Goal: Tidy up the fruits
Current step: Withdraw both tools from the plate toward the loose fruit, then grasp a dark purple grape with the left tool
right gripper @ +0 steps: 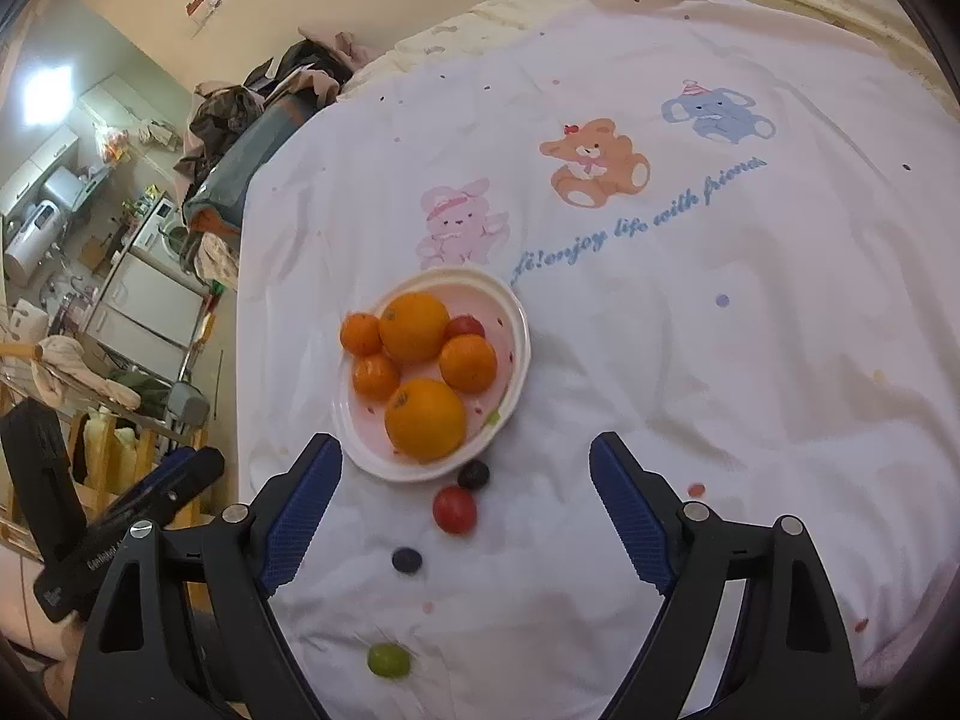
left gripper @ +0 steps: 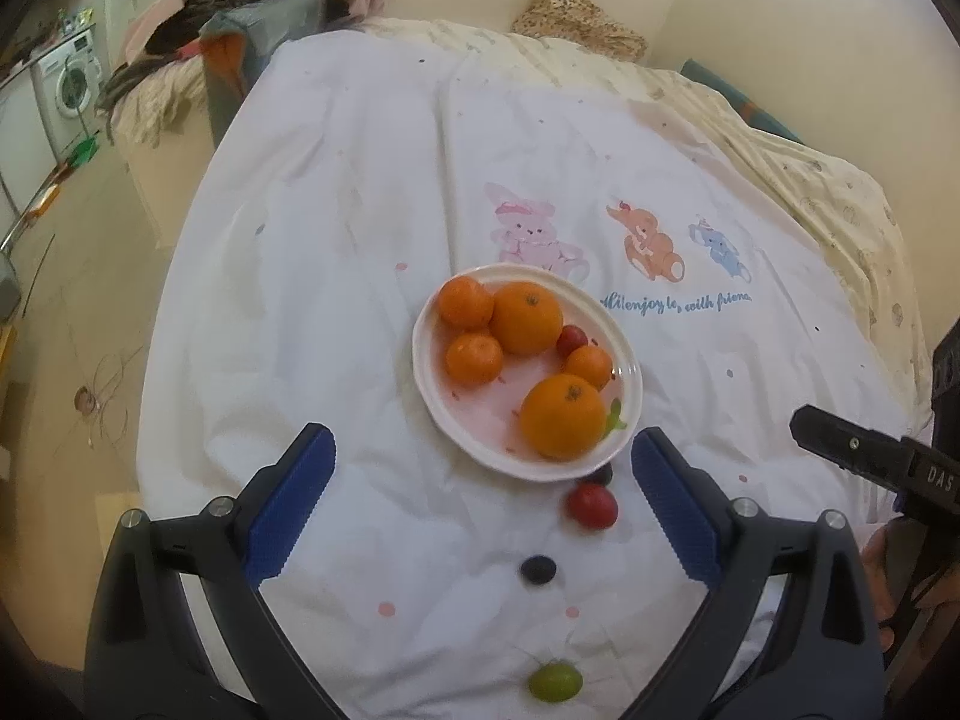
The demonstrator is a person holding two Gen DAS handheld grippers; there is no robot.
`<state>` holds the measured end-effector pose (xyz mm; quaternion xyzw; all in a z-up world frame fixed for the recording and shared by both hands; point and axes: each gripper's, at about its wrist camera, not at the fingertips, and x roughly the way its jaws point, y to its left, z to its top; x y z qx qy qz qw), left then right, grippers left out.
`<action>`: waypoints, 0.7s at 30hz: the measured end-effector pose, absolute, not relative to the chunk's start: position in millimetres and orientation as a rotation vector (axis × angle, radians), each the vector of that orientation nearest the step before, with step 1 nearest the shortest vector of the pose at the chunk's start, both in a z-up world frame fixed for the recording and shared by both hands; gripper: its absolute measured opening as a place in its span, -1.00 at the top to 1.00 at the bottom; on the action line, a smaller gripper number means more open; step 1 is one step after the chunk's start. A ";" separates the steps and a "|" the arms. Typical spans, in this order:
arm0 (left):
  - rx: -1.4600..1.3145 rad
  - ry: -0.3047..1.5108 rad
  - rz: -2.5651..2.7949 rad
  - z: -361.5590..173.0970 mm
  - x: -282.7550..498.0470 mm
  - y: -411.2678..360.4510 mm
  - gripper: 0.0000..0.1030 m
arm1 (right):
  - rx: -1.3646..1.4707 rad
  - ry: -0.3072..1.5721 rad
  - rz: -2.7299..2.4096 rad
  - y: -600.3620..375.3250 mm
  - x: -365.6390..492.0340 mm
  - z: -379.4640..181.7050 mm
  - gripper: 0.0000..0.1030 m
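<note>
A white plate (left gripper: 624, 372) (right gripper: 516, 324) lies on the white quilt and holds several oranges (left gripper: 563, 417) (right gripper: 425, 419) and a small red fruit (left gripper: 571, 341) (right gripper: 465, 326). On the quilt in front of it lie a red cherry tomato (left gripper: 593, 506) (right gripper: 455, 509), two dark berries, one (left gripper: 602, 474) (right gripper: 473, 474) by the plate rim and one (left gripper: 537, 570) (right gripper: 407, 560) nearer me, and a green grape (left gripper: 555, 682) (right gripper: 389, 660). My left gripper (left gripper: 480, 456) is open and empty above them. My right gripper (right gripper: 465, 462) is open and empty too, and shows at the right of the left wrist view (left gripper: 852, 447).
The quilt (left gripper: 360, 210) (right gripper: 720, 330) has printed cartoon animals and covers a bed. Piled clothes (left gripper: 240, 12) (right gripper: 270, 102) lie at its far left corner. A washing machine (left gripper: 69, 81) and kitchen clutter (right gripper: 90, 240) stand on the left beyond the bed.
</note>
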<state>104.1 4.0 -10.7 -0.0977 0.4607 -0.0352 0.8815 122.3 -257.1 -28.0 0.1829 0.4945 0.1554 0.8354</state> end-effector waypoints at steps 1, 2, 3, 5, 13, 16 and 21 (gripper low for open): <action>-0.203 0.962 -0.066 -11.9 101.8 5.0 -0.90 | 0.381 1.048 0.326 -256.7 118.7 -28.3 -0.69; -0.207 0.964 -0.061 -13.0 98.8 6.2 -0.90 | 0.377 1.047 0.324 -256.9 115.8 -28.8 -0.69; -0.210 0.967 -0.059 -13.8 97.5 6.7 -0.90 | 0.376 1.048 0.320 -257.0 112.7 -29.5 -0.69; -0.220 0.979 -0.049 -16.7 93.8 9.1 -0.90 | 0.378 1.053 0.315 -258.5 109.3 -32.0 -0.69; -0.244 1.025 -0.048 -30.5 93.1 9.2 -0.90 | 0.409 1.083 0.287 -264.2 109.4 -43.0 -0.69; -0.278 1.060 -0.031 -38.7 96.6 14.6 -0.90 | 0.419 1.092 0.283 -263.3 110.8 -46.1 -0.69; -0.327 1.143 -0.034 -59.2 99.1 18.3 -0.77 | 0.417 1.118 0.290 -257.6 115.5 -52.0 -0.69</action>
